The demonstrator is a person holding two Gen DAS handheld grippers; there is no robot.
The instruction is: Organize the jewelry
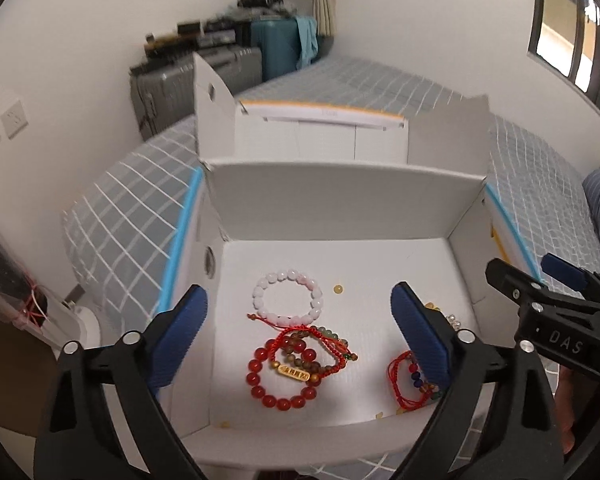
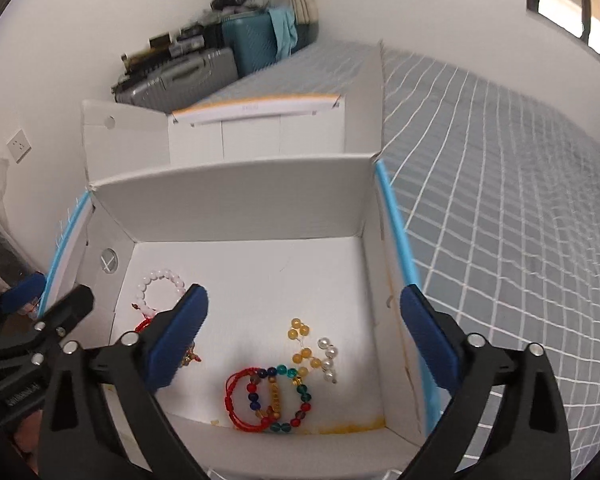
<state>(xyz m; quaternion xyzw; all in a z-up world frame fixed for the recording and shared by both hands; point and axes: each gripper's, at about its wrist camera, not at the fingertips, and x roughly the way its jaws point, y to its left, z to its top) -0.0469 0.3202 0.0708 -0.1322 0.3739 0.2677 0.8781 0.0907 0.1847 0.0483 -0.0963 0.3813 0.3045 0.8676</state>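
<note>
A white cardboard box [image 1: 332, 184] sat open on a bed covered with a grey checked sheet [image 2: 500, 184], and both grippers hung over it, angled down into it.

The left gripper [image 1: 300, 336] had its blue pads spread wide with nothing between them. Directly beyond and below its gap, on the box floor, lay a pale pink bead bracelet [image 1: 287, 298]. Nearer the camera, a red bead bracelet [image 1: 286, 378] overlapped a tangle of red cord and brown and green beads [image 1: 324, 344], with a gold tag [image 1: 295, 375] across it. A single yellow bead [image 1: 338, 289] lay loose just beside the pink bracelet. None of these touched the pads.

The right gripper [image 2: 304, 340] also stood wide apart and empty. Below its gap, close to the near wall of the box, lay a bracelet of mixed coloured beads [image 2: 278, 398] joined to a red cord loop [image 2: 238, 400]. Just behind it were a strand of yellow beads [image 2: 302, 344] and a short strand of white pearls [image 2: 329, 360]. In that view the pink bracelet was partly hidden behind the left-hand pad.

Each gripper appeared at the edge of the other's view, side by side. Suitcases [image 1: 196, 76] stood against the far wall.
</note>
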